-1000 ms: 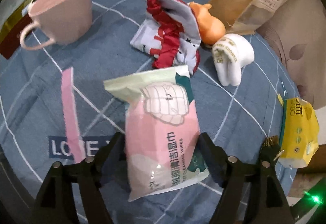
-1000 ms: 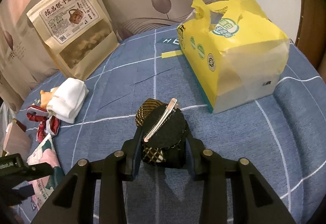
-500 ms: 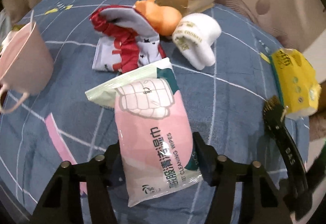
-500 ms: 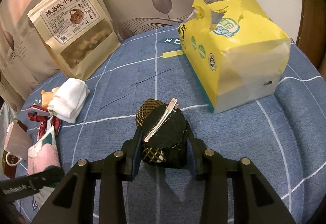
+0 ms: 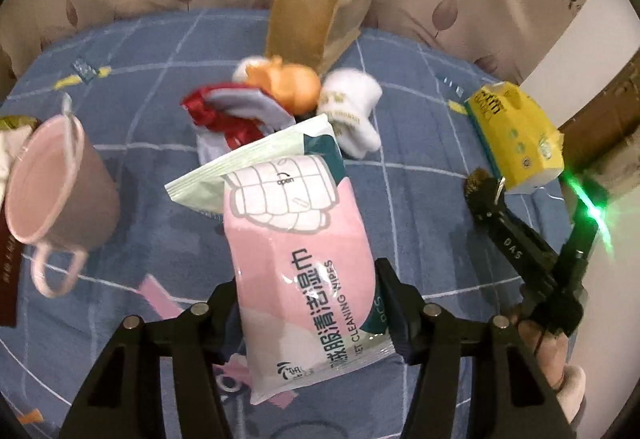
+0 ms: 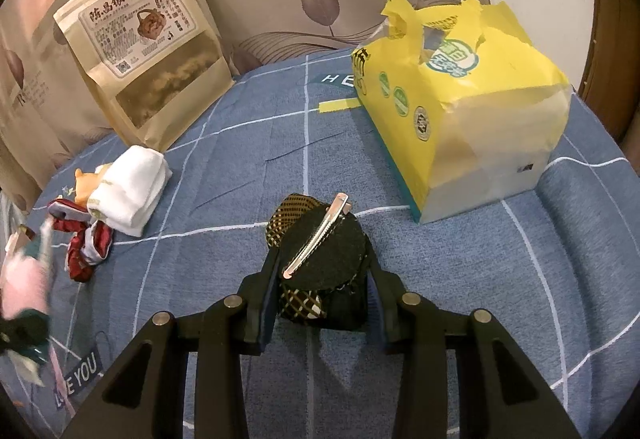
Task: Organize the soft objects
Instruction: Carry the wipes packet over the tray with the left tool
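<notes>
My left gripper (image 5: 308,303) is shut on a pink pack of wet wipes (image 5: 296,239) and holds it above the blue checked cloth (image 5: 168,111). My right gripper (image 6: 322,287) is shut on a black hair bow with a metal clip (image 6: 320,251), low over the cloth, and shows in the left wrist view (image 5: 486,195). A red and white sock (image 5: 228,115), an orange plush toy (image 5: 288,79) and a white rolled sock (image 5: 352,107) lie together beyond the wipes. They also show at the left of the right wrist view (image 6: 132,187).
A pink mug (image 5: 52,183) stands at the left. A brown snack bag (image 6: 144,51) leans on the leaf-patterned backrest. A yellow tissue pack (image 6: 460,99) lies at the right, just beyond the bow. A pink strip (image 5: 160,291) lies on the cloth.
My left gripper has lifted and swung with the wipes pack, so the view now looks further towards the backrest. The right gripper with the bow has hardly moved.
</notes>
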`<action>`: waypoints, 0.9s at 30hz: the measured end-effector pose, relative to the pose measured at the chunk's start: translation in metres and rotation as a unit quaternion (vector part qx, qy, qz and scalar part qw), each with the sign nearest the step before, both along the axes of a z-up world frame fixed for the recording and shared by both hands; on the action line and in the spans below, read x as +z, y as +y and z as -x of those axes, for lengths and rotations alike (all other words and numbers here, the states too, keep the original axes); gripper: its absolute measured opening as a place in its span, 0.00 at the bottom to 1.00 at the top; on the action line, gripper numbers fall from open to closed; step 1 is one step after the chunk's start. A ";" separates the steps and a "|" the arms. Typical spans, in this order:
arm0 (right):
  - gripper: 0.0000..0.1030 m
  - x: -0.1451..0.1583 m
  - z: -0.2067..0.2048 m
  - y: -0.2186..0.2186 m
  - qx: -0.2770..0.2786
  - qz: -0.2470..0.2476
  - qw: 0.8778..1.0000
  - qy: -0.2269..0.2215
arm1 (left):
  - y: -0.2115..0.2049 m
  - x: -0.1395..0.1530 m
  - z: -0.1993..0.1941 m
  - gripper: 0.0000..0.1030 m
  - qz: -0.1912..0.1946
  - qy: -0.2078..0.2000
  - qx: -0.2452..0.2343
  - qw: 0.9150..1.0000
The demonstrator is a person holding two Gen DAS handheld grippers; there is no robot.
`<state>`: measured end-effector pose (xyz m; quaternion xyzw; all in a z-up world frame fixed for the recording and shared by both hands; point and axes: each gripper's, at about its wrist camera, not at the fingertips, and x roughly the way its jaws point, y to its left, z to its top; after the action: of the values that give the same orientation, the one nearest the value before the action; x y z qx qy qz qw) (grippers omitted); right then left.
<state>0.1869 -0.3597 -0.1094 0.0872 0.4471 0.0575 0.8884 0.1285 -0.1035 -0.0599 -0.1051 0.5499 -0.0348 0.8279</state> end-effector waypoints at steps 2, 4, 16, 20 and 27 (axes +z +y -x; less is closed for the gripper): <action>0.36 0.000 -0.001 0.001 0.001 0.006 1.000 0.000 | 0.007 0.009 0.001 0.57 -0.003 -0.009 -0.001 1.000; 0.36 -0.001 -0.001 0.001 0.001 0.010 1.000 0.001 | 0.016 0.017 0.002 0.57 0.002 -0.015 0.000 1.000; 0.36 -0.002 -0.005 0.007 0.004 0.042 0.999 0.003 | 0.108 0.063 0.004 0.57 -0.043 -0.050 0.041 0.997; 0.36 -0.003 -0.006 0.010 0.005 0.052 0.999 0.004 | 0.150 0.075 0.006 0.57 -0.064 -0.055 0.070 0.994; 0.36 -0.003 -0.007 0.013 0.005 0.062 0.998 0.005 | 0.234 0.092 0.020 0.57 -0.113 -0.060 0.126 0.984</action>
<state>0.1942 -0.3465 -0.1126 0.0295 0.4549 0.0336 0.8894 0.1088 0.1301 0.0325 -0.0775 0.4816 0.1259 0.8638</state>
